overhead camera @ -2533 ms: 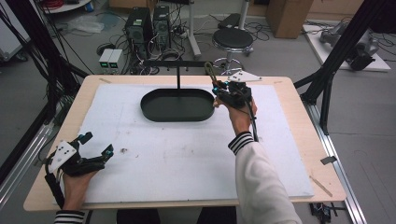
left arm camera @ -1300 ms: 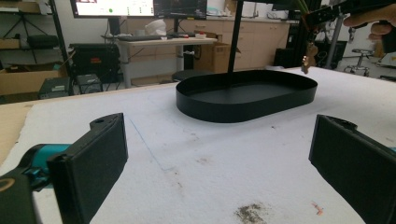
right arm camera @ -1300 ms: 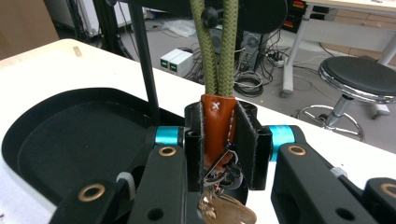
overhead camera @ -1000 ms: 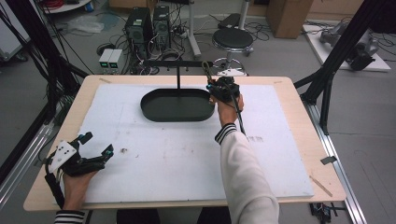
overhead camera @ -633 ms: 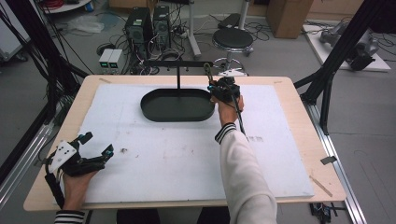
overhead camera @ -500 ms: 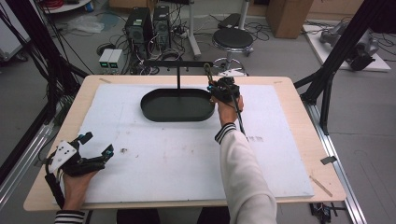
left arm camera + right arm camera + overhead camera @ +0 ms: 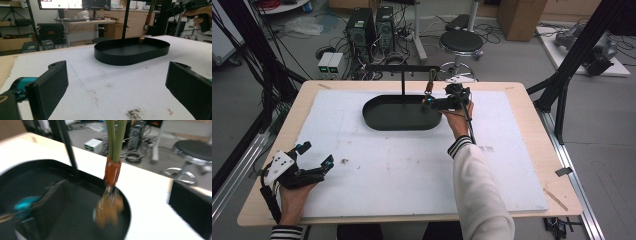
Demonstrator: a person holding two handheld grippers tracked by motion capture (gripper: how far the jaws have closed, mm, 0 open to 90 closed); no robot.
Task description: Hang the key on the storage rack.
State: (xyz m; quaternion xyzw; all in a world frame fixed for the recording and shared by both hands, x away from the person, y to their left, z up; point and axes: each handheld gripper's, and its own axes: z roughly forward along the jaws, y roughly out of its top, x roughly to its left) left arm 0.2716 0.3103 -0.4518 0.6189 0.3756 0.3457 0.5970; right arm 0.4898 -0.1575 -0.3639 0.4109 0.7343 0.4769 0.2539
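Note:
A black oval tray [image 7: 377, 122] lies at the far middle of the white mat, with a black T-shaped stand [image 7: 403, 80] rising from it. An olive cord [image 7: 115, 137] in a red-brown sleeve [image 7: 112, 171] hangs from the stand's bar and ends in a blurred brown lump [image 7: 108, 210]. My right gripper [image 7: 432, 103] is at the tray's right end. Its jaws have just been opening and stand apart on either side of the lump, not pressing it. My left gripper [image 7: 317, 153] rests open at the near left, with nothing between its fingers.
The white mat [image 7: 412, 165] covers most of the wooden table [image 7: 532, 100]. Small dark smudges [image 7: 133, 113] mark the mat in front of the left gripper. Beyond the far edge are a stool [image 7: 460, 41], computers [image 7: 371, 22] and cables on the floor.
Since the earliest frame my right hand has shifted a little left and farther away, up to the hanging cord. The left gripper has not moved.

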